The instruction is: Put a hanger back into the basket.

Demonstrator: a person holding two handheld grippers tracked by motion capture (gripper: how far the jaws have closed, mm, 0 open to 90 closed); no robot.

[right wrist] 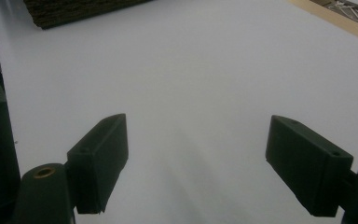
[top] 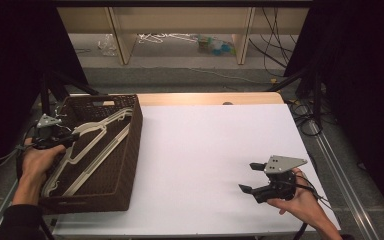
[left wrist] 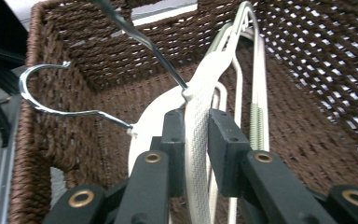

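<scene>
straddling the white hanger (left wrist: 196,121) with left gripper (left wrist: 196,135) loosening, pads barely touching; risking it slipping back into the basket (left wrist: 65,116) beneath; right gripper (right wrist: 196,163) idling spread wide.

1. from where i'm driving this, it looks like a lab or recording studio setup, not anybody's home.
2. black curtains (top: 10,45) hang on both sides, closing off the work area like a booth.
3. the table (top: 215,150) has a plain white sheet on top with a bare wood edge at the back, very test-bench.
4. loose cables (top: 272,45) trail over the floor at the back right, and there's a metal rail (top: 337,165) beside the table.
5. behind it all is a plain wooden shelf frame (top: 180,22) with odd stuff dumped under it.
</scene>
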